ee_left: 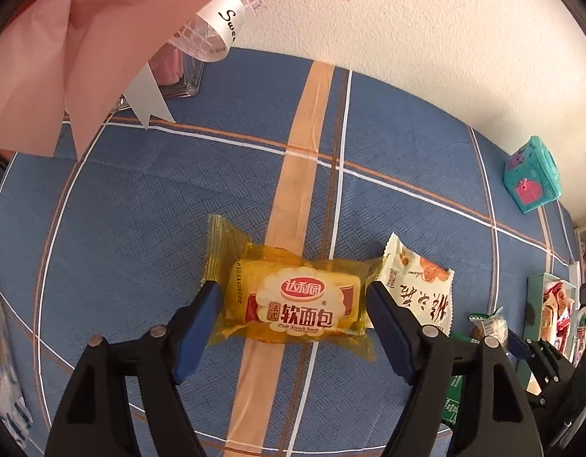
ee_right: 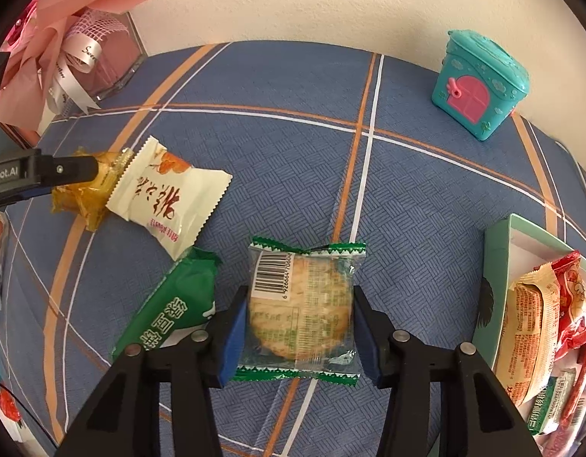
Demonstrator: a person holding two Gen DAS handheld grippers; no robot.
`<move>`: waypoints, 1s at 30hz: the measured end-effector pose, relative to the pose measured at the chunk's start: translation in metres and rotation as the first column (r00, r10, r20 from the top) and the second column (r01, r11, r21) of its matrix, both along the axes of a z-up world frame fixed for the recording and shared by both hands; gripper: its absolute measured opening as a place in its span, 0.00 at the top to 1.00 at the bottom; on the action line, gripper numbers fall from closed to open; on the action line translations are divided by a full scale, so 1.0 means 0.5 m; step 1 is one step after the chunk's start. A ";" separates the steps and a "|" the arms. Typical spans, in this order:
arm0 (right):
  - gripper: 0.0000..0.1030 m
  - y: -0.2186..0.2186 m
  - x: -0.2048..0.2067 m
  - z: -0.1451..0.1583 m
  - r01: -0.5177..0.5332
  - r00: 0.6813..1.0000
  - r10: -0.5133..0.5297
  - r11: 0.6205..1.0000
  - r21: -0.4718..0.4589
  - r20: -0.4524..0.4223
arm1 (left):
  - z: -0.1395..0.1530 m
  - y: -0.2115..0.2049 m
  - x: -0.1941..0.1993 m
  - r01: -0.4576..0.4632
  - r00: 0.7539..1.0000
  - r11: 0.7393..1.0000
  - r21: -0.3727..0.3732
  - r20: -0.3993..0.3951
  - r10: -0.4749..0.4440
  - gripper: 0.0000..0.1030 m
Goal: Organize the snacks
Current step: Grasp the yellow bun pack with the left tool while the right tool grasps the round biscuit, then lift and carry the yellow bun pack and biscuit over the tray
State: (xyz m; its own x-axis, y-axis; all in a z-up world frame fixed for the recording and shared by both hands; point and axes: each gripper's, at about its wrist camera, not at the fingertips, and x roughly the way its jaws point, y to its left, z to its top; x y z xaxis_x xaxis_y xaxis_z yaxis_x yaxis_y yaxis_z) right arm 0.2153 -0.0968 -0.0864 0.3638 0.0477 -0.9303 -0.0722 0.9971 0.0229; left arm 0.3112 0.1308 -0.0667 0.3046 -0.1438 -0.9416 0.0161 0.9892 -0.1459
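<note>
A yellow soft-bread packet [ee_left: 293,299] lies on the blue checked cloth between the jaws of my left gripper [ee_left: 293,293]; the jaws are open, one on each side of it. A white pastry packet [ee_left: 418,289] lies just to its right. In the right wrist view a clear green-edged cracker packet [ee_right: 300,312] lies between the jaws of my right gripper [ee_right: 298,304], which are open and close to its sides. A green packet [ee_right: 171,304] lies to its left, and the white packet [ee_right: 167,198] and the yellow packet [ee_right: 83,194] lie further left.
A green box [ee_right: 498,266] with several snack packets stands at the right. A teal toy house [ee_right: 479,83] stands at the back right near the wall. A glass box with pink paper flowers and ribbon [ee_right: 87,57] stands at the back left.
</note>
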 end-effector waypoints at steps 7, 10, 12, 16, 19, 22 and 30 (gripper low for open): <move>0.49 0.007 -0.015 0.002 -0.001 1.000 0.001 1.000 0.002 -0.016 | 0.003 -0.026 -0.017 -0.012 1.000 0.998 0.062 0.012 0.011 0.30; 0.49 0.009 -0.022 0.004 -0.001 1.000 0.001 1.000 0.006 -0.023 | 0.007 -0.033 -0.031 -0.017 1.000 0.998 0.066 0.012 0.016 0.33; 0.49 0.008 -0.031 0.007 0.003 1.000 -0.002 1.000 0.019 -0.027 | 0.010 -0.034 -0.044 -0.035 0.999 0.998 0.054 0.008 0.035 0.34; 0.49 0.003 -0.057 0.022 0.008 1.000 -0.007 0.999 0.035 -0.024 | 0.022 -0.024 -0.084 -0.103 0.995 0.995 0.013 -0.010 0.104 0.36; 0.49 -0.002 -0.080 0.040 0.013 1.000 -0.012 0.999 0.051 -0.016 | 0.029 -0.021 -0.117 -0.146 0.989 0.989 -0.011 -0.020 0.146 0.36; 0.49 -0.022 -0.109 0.059 0.021 1.000 -0.020 0.997 0.070 -0.007 | 0.044 -0.028 -0.161 -0.181 0.983 0.982 -0.051 -0.028 0.179 0.36; 0.49 -0.075 -0.211 0.121 0.049 0.998 -0.053 0.994 0.096 0.042 | 0.107 -0.083 -0.251 -0.208 0.978 0.974 -0.094 0.011 0.210 0.36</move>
